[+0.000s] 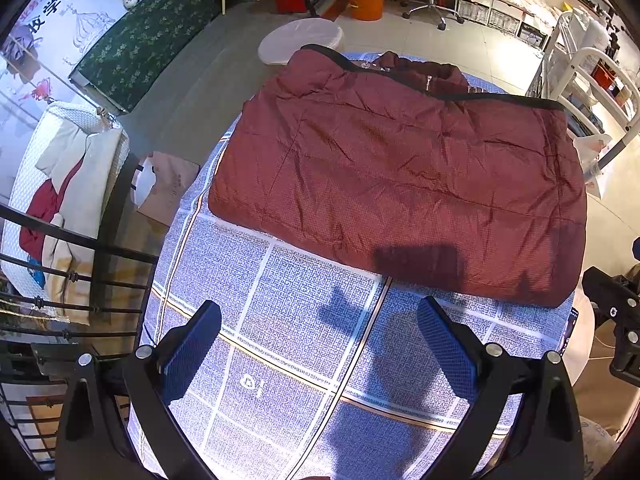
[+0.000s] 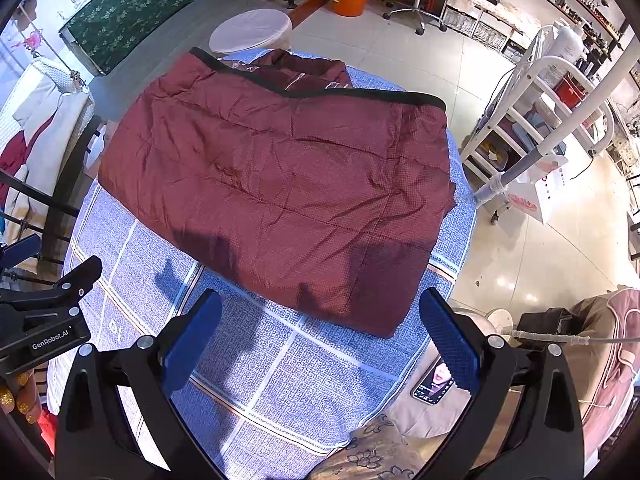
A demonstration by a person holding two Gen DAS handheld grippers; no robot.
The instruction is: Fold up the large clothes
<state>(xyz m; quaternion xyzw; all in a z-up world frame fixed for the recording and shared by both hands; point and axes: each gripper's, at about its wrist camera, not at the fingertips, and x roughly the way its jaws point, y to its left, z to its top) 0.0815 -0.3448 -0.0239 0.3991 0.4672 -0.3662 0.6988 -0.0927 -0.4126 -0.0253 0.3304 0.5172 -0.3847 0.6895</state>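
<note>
While both tools hang clear above the cloth, nothing is gripped. The left gripper (image 1: 320,344) has its jaws spread wide and empty, over the bare blue checked tablecloth (image 1: 280,320), just short of the near hem of the garment. The right gripper (image 2: 320,336) is equally wide and empty, its span near the garment's near-right corner.

The maroon quilted jacket (image 1: 400,168) lies flat on the far half of the table, already doubled into a broad rectangle; a black-trimmed edge (image 2: 320,92) runs along the far side, with the zipper and collar area showing beyond it. Fabric puffy, creased, likely springy.

Judged step: between folds, or near done. The block looks tidy but wide. If another fold is wanted, each gripper needs a near corner, pinching all layers together, then a carry across. Risk: slick shell slipping, layers splaying.

A phone (image 2: 434,384) lies by the table edge, right side.
</note>
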